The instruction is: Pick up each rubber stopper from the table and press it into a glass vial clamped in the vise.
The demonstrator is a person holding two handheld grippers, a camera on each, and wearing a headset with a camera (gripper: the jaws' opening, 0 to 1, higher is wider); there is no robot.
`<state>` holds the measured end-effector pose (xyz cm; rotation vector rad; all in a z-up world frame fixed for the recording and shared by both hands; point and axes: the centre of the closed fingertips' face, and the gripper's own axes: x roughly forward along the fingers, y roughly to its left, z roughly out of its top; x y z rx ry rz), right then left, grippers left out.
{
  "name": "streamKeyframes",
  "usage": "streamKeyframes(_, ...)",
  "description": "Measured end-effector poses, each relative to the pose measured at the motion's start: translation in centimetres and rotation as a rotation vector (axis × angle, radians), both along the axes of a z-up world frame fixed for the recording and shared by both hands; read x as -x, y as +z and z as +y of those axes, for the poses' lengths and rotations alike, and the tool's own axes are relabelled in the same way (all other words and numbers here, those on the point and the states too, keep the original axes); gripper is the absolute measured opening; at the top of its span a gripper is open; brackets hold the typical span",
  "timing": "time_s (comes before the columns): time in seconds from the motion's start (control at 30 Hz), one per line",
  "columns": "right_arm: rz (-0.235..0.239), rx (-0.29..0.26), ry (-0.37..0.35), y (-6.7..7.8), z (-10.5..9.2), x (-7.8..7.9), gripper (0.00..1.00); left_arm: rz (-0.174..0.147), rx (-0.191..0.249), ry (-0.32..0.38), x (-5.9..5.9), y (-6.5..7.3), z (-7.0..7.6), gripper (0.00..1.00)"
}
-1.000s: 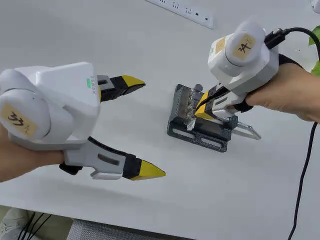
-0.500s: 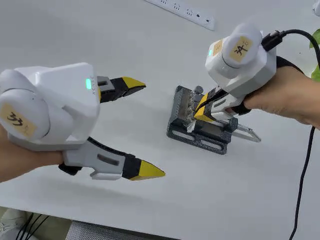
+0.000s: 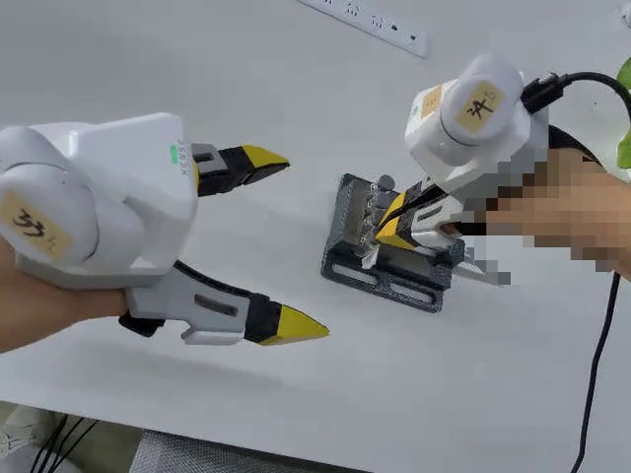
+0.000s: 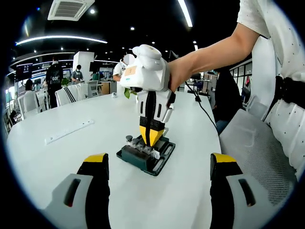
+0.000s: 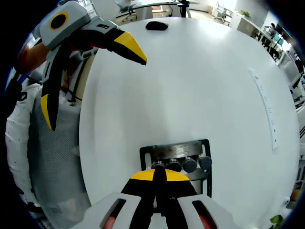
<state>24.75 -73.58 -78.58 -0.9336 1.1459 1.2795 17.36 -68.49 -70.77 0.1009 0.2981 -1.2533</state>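
A dark vise (image 3: 383,264) stands on the white table and clamps a row of glass vials (image 3: 379,202) topped with grey stoppers (image 5: 190,164). My right gripper (image 3: 381,233) is shut, its yellow tips pointing down onto the near end of the row. In the right gripper view its tips (image 5: 159,173) cover the leftmost vial, so any stopper under them is hidden. My left gripper (image 3: 304,244) hovers open and empty to the left of the vise. The left gripper view shows the vise (image 4: 143,160) ahead between its wide-apart jaws.
A white power strip (image 3: 367,20) lies at the far edge of the table. A black cable (image 3: 599,340) trails from the right gripper off the table's right side. A small dark object (image 5: 156,25) sits far across the table. The table's near edge runs below the left gripper.
Almost nothing has moved: the right gripper stays shut over the vials and the left stays open. The head camera has drifted a little.
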Motion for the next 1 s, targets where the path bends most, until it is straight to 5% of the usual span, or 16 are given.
streamKeyframes(0.4,-0.044,0.046,0.052,-0.24,-0.02,0.06,0.0,0.0,-0.003,0.004,-0.03,-0.19,-0.1,0.86)
streamKeyframes(1.0,-0.054,0.079,0.023,-0.39,0.05,0.11,0.0,-0.011,0.004,0.006,0.04,0.36,-0.42,0.85)
